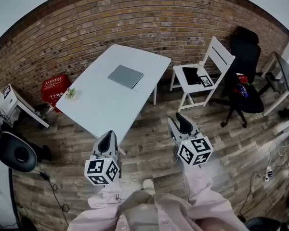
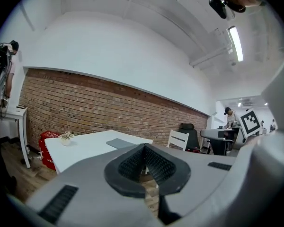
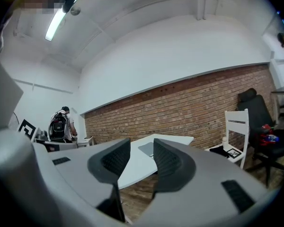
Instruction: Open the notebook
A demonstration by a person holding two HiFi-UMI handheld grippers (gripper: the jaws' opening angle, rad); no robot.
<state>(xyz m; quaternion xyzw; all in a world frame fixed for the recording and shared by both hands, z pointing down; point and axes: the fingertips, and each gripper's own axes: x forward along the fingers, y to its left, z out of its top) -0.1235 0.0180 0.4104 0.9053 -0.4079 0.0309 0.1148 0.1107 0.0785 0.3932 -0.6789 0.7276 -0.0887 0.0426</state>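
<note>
A closed grey notebook [image 1: 125,76] lies flat on the far half of the white table [image 1: 106,109]. Both grippers hang over the wooden floor, short of the table's near end and well away from the notebook. My left gripper [image 1: 107,136] is shut with nothing in it; in the left gripper view its jaws [image 2: 145,146] meet at the tips, with the notebook [image 2: 120,143] far beyond. My right gripper [image 1: 178,120] is open and empty; in the right gripper view the notebook [image 3: 146,149] shows through the gap of the gripper [image 3: 141,142].
A small potted plant [image 1: 71,94] stands at the table's left corner. A red crate [image 1: 55,88] sits by the brick wall. A white chair [image 1: 202,76] and a black office chair [image 1: 243,76] stand right of the table. Cables lie on the floor at the lower left.
</note>
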